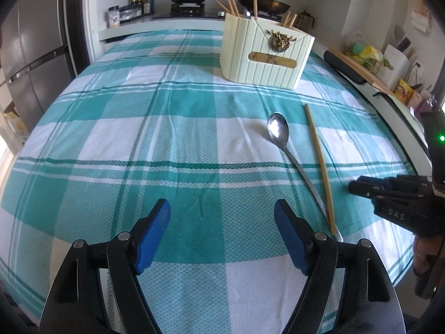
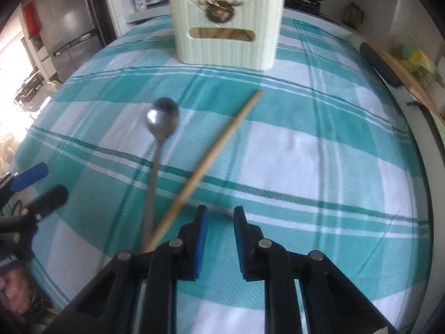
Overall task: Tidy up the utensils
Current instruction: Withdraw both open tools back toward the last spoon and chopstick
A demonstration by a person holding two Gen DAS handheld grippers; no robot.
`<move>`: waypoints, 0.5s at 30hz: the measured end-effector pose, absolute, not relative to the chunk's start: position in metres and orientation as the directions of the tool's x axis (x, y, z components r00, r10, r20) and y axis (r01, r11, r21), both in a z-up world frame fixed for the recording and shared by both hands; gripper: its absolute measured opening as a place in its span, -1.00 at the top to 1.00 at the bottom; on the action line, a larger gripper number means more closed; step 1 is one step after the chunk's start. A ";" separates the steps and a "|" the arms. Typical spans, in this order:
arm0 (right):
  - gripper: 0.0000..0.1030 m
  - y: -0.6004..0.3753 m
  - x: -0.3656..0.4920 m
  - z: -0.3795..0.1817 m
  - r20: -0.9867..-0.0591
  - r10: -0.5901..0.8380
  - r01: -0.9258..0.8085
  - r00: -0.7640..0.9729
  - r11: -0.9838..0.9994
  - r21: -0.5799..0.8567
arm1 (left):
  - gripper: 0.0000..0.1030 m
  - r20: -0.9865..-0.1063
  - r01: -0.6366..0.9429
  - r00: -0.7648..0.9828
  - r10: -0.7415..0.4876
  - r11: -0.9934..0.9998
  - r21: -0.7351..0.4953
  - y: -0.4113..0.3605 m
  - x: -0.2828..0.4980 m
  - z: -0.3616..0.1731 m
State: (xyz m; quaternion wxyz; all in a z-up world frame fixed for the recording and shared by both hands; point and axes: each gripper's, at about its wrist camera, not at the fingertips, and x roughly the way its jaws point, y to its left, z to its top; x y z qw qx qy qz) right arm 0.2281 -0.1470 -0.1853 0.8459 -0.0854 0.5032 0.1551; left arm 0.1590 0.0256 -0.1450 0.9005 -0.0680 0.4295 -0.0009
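Both grippers hang over the cloth w/ nothing in them: left gripper (image 1: 222, 214) has its blue pads spread wide apart above bare plaid, nothing between; right gripper (image 2: 220, 222) has its pads drawn close but w/ a clear gap, and only cloth shows in that gap, so no grip yet. Two utensils are left loose on the tablecloth (image 1: 116, 128): a metal spoon (image 1: 281, 136), bowl end toward the far side, and one wooden chopstick (image 1: 319, 164) just beside it on the right. Their near ends meet or cross close to the right gripper's left finger; in the right wrist view they form a V w/ tips spread toward the holder, and the handle ends run under the finger so I can't tell if they touch each other. Cream ribbed utensil holder (image 1: 264, 58) stands upright at the far side of the table, well apart from the loose pair, and already has several chopsticks and at least one spoon sticking up out of it. So my read: most of the sorting looks done, these two pcs remain. Right gripper sits nearest the handle ends, slightly to their right, so it prob needs to shift left before closing. Right view is motion-blurred, so fine contact is unclear.
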 end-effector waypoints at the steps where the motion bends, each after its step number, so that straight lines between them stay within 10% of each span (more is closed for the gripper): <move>1: 0.68 -0.159 0.227 -0.187 -0.881 0.162 -0.325 0.443 0.946 0.011 | -0.52 -0.776 -0.052 0.628 -0.066 0.991 -0.126 0.024 0.161 -0.147; 15: 0.51 -0.193 0.218 -0.157 -0.813 0.280 -0.302 0.510 0.944 0.135 | -0.52 -0.781 -0.065 0.616 -0.101 0.982 -0.179 -0.006 0.220 -0.144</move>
